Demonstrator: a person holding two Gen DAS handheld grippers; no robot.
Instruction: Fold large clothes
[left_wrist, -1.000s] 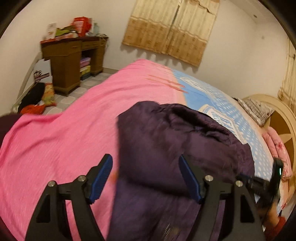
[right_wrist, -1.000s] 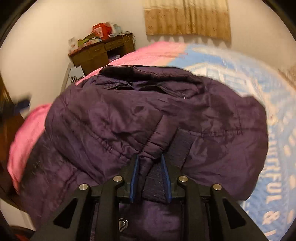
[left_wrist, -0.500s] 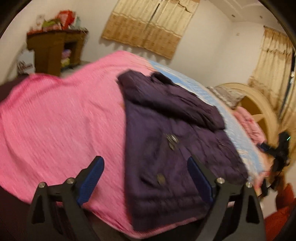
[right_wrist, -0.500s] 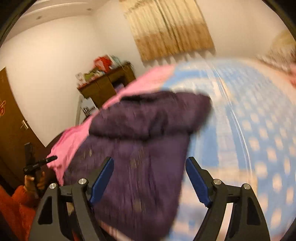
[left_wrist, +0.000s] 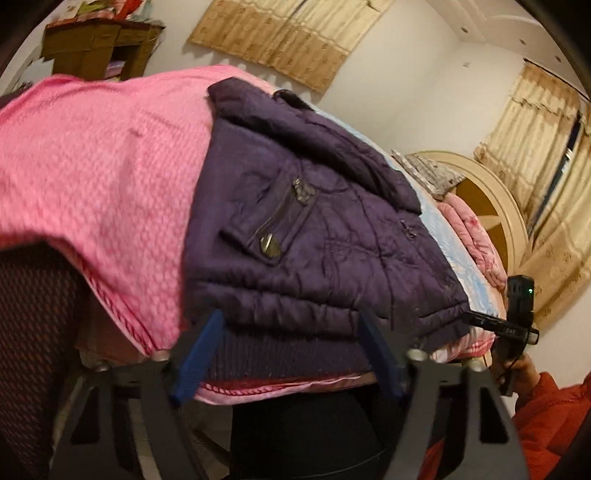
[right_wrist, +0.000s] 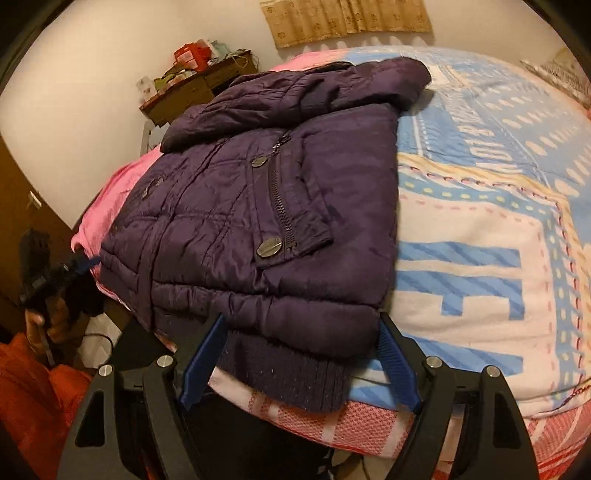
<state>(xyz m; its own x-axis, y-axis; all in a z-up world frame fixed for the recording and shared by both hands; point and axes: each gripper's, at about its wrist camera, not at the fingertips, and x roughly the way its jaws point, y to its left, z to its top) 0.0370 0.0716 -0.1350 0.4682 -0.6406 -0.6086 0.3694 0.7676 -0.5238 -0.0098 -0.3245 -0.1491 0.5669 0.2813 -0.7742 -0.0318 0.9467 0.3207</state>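
A dark purple padded jacket (left_wrist: 314, 229) lies folded on the bed, its ribbed hem hanging over the near edge. It also shows in the right wrist view (right_wrist: 258, 206), with a zip pocket and metal snaps on top. My left gripper (left_wrist: 291, 354) is open and empty, just in front of the hem at its left part. My right gripper (right_wrist: 301, 363) is open and empty, just in front of the hem at its right part, with the knit hem between its blue pads (right_wrist: 397, 365).
The bed has a pink blanket (left_wrist: 96, 162) on the left and a blue and white patterned cover (right_wrist: 480, 206) on the right. A wooden desk (right_wrist: 199, 88) with clutter stands by the far wall. The headboard (left_wrist: 484, 206) and pillows are at the right end.
My right gripper has let go of the jacket and opened. Both grippers have drawn back and down to the bed's near edge. The jacket now lies flat and folded.
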